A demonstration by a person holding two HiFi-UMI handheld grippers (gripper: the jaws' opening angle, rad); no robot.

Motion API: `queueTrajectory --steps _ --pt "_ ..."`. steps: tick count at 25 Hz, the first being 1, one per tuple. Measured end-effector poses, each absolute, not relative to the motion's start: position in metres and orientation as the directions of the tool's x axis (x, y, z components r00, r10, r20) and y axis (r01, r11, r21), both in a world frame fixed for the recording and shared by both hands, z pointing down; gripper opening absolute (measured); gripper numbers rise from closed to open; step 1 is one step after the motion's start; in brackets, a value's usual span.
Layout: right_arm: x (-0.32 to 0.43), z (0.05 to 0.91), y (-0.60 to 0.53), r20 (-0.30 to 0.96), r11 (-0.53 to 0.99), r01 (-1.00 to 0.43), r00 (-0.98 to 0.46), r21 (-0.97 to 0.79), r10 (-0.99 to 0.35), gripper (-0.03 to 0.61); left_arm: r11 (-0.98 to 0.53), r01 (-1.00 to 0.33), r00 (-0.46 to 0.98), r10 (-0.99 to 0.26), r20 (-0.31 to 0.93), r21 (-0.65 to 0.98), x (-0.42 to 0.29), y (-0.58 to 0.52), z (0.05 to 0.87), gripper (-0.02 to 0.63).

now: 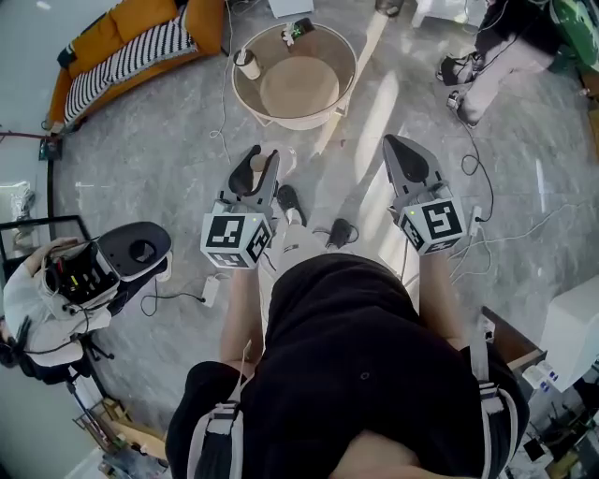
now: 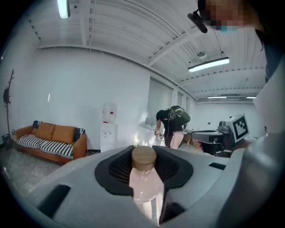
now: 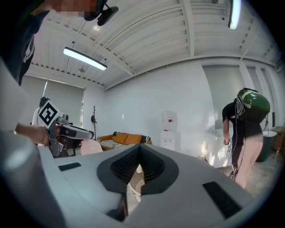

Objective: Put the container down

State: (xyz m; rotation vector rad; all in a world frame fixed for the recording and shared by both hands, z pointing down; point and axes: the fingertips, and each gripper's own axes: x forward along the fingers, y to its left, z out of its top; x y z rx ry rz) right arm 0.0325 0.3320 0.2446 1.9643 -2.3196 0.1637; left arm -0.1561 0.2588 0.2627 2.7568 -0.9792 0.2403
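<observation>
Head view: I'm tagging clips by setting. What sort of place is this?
Probably an office or lab lounge, not a home: an orange sofa, a water dispenser, strip lights on a bare ribbed ceiling, and cables across the stone floor.

You wear a black top (image 1: 356, 355) with grey webbing straps (image 1: 213, 432) over both shoulders. Your left claw (image 1: 256, 161) and right claw (image 1: 401, 142) are pale grey shells with black ribbed pads (image 2: 118, 171), each bearing a black-and-white marker cube (image 1: 236, 239).
</observation>
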Motion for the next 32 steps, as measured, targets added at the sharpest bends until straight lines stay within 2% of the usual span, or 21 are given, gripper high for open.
queueTrajectory --steps 12,23,32 --pt "0.043 0.259 0.297 0.132 0.113 -0.990 -0.124 -0.087 -0.983 0.004 -0.749 -0.648 0.755 -0.609 0.244 0.136 -0.161 0.226 0.277 0.140" --pt "0.066 0.249 0.205 0.133 0.060 -0.996 -0.068 -0.064 -0.989 0.005 -0.779 -0.615 0.785 -0.590 0.188 0.125 -0.136 0.120 0.273 0.140" --pt "0.061 0.239 0.131 0.133 0.012 -0.998 -0.019 -0.056 -0.991 0.005 -0.831 -0.541 0.838 -0.522 0.159 0.127 -0.128 0.040 0.269 0.140"
